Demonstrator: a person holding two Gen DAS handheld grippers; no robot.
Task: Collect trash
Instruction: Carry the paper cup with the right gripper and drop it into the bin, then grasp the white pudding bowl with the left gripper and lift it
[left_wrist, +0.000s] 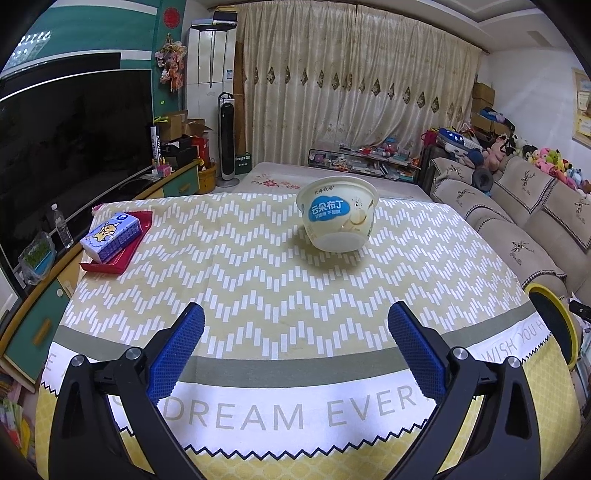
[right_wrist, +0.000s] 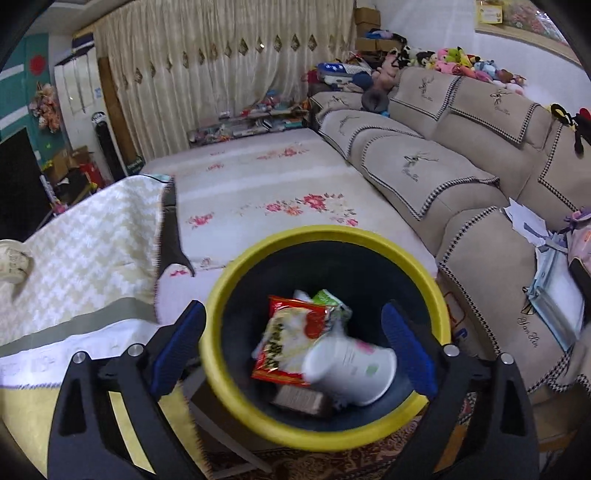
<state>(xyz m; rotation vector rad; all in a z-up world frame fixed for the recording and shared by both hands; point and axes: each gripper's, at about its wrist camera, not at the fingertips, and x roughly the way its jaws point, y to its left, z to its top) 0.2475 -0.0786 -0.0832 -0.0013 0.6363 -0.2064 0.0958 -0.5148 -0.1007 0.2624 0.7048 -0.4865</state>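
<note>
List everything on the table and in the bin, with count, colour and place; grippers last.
pudding cup: 1, cream with blue label, far middle of the table
tissue pack: 1, blue and white, on the tray
tray: 1, red, table's far left corner
tablecloth: 1, yellow-white zigzag, covers the table
bin: 1, yellow rim, dark inside, beside the table
snack wrapper: 1, red, in the bin
paper cup: 1, white, blurred, in the bin
left gripper: open, empty
right gripper: open, above the bin
</note>
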